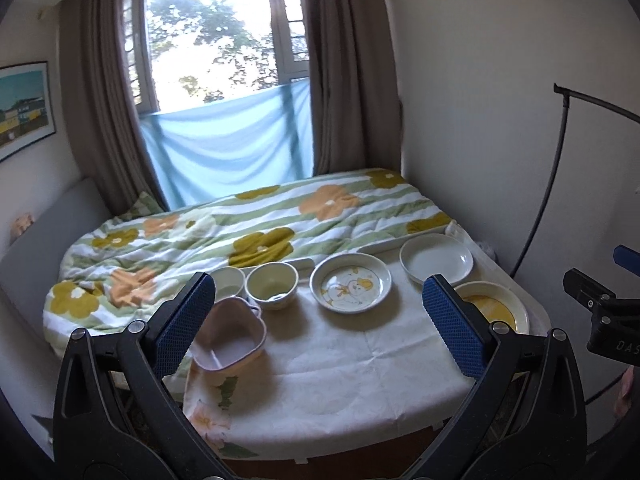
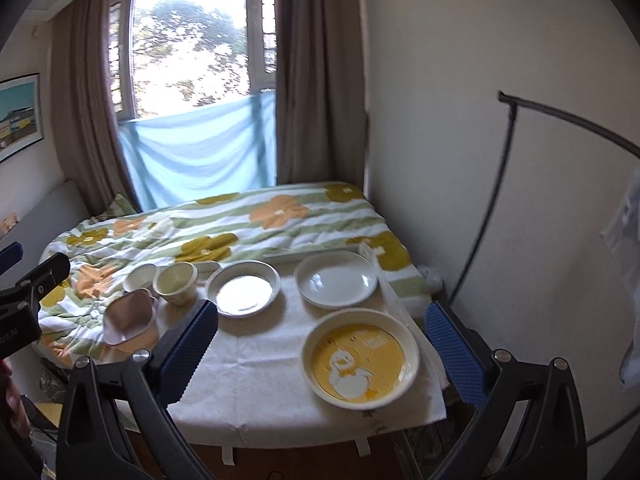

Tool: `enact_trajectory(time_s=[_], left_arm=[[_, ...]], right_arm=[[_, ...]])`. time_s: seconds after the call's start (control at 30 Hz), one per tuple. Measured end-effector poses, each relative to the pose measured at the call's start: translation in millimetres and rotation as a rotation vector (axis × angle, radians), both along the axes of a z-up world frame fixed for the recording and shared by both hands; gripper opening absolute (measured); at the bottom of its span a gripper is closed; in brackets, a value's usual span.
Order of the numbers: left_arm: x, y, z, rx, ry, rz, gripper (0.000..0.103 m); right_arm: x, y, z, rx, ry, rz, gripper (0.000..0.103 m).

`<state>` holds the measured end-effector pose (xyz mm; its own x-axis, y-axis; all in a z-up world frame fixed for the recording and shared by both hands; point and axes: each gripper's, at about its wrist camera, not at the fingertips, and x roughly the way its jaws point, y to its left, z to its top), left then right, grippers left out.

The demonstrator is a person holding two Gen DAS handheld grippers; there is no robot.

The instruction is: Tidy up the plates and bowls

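A small table with a white cloth (image 1: pixel 320 364) (image 2: pixel 256 364) carries the dishes. At the left stands a pink heart-shaped bowl (image 1: pixel 230 336) (image 2: pixel 128 316), behind it a small white bowl (image 1: pixel 228 280) (image 2: pixel 140 276) and a cream bowl (image 1: pixel 272 284) (image 2: pixel 176 280). A white plate with a duck picture (image 1: pixel 351 282) (image 2: pixel 243 288), a plain white plate (image 1: pixel 436 260) (image 2: pixel 336 278) and a yellow duck plate (image 1: pixel 492 308) (image 2: pixel 360 356) lie to the right. My left gripper (image 1: pixel 318 320) hovers open above the table's front. My right gripper (image 2: pixel 320 344) is open too, above the yellow plate.
A bed with a green-striped flowered quilt (image 1: pixel 240 236) (image 2: pixel 224 224) lies right behind the table, under a curtained window (image 1: pixel 216 40). A wall (image 2: pixel 500 160) with a curved black cable (image 2: pixel 492 200) stands close on the right. Wooden floor shows below the table's front edge.
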<state>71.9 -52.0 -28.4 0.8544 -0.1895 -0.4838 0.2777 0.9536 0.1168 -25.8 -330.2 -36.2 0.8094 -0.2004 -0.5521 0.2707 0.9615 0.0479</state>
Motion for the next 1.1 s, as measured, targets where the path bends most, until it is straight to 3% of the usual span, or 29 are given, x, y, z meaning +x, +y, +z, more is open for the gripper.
enact_trajectory(time_s=[0.17,0.27,0.4,0.57,0.63,0.8,0.93,1.0,1.1], left_arm=[[27.5,-38.6,-32.3,0.002,0.103,-0.131,0.103],[51.7,-66.5,-61.3,-0.014,0.229,-0.235,0.103],[85.2,-107.2,-111.5,-0.002,0.382,-0.304,0.103],[123.0,-147.3,-174.1,0.028,0.564,-0.366,0.102],[138.1,-157.0,-197.8,0.027,0.635,-0.373,0.100],[171.1,-179.4,-255.1,0.048,0.790,-0.375,0.073],[182.8,-197.1,-280.0,0.081,0.836,-0.382,0.062],[185.2,-202.6,-289.0,0.090,0.859,-0.386,0.047],[187.7,-207.5,-297.1,0.097,0.873,-0.389,0.035]], right_arm=[[-9.2,-35.8,-34.8,0.052,0.080,-0.069,0.103],[-9.1,-65.0,-59.2,0.141,0.118,-0.077,0.103],[-3.9,-98.5,-94.3,0.251,0.169,-0.061,0.103],[17.6,-139.9,-146.0,0.404,0.265,-0.036,0.087],[31.4,-153.0,-166.8,0.467,0.303,-0.019,0.074],[60.5,-176.5,-205.4,0.588,0.350,0.016,0.061],[82.2,-189.9,-219.7,0.620,0.386,0.035,0.051],[90.3,-194.7,-224.2,0.622,0.402,0.045,0.044],[100.3,-202.8,-231.8,0.626,0.422,0.058,0.031]])
